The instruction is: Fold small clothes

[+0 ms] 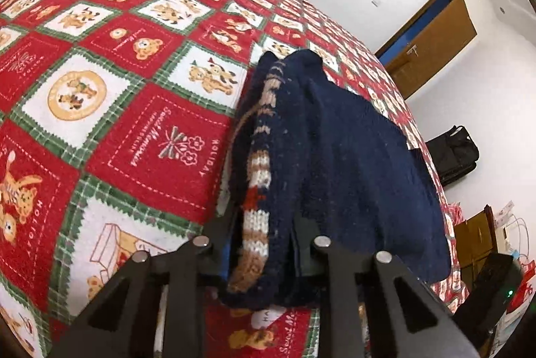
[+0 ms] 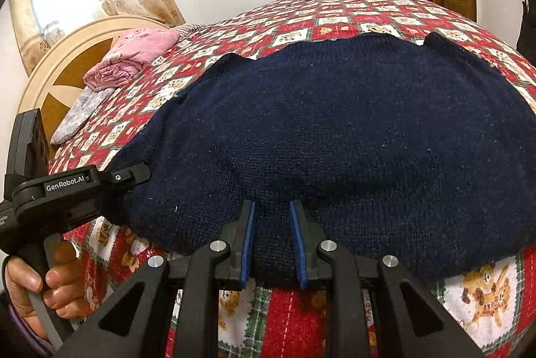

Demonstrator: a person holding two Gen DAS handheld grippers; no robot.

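A small navy knitted sweater (image 2: 335,136) lies on the bed with its plain back up. In the left wrist view the sweater (image 1: 351,157) shows a tan, white and red patterned strip along a lifted edge. My left gripper (image 1: 264,224) is shut on that edge, the fabric bunched between its fingers; it also shows at the left of the right wrist view (image 2: 130,173), at the sweater's left side. My right gripper (image 2: 272,240) has its blue pads (image 2: 249,244) a little apart around a fold of the near hem, so the hem fabric sits between them.
The bed carries a red, white and green teddy-bear quilt (image 1: 117,73). Pink bedding (image 2: 134,53) and a headboard (image 2: 67,56) are at the far left. A wooden door (image 1: 432,39), a black bag (image 1: 452,153) and clutter (image 1: 495,250) stand past the bed's right edge.
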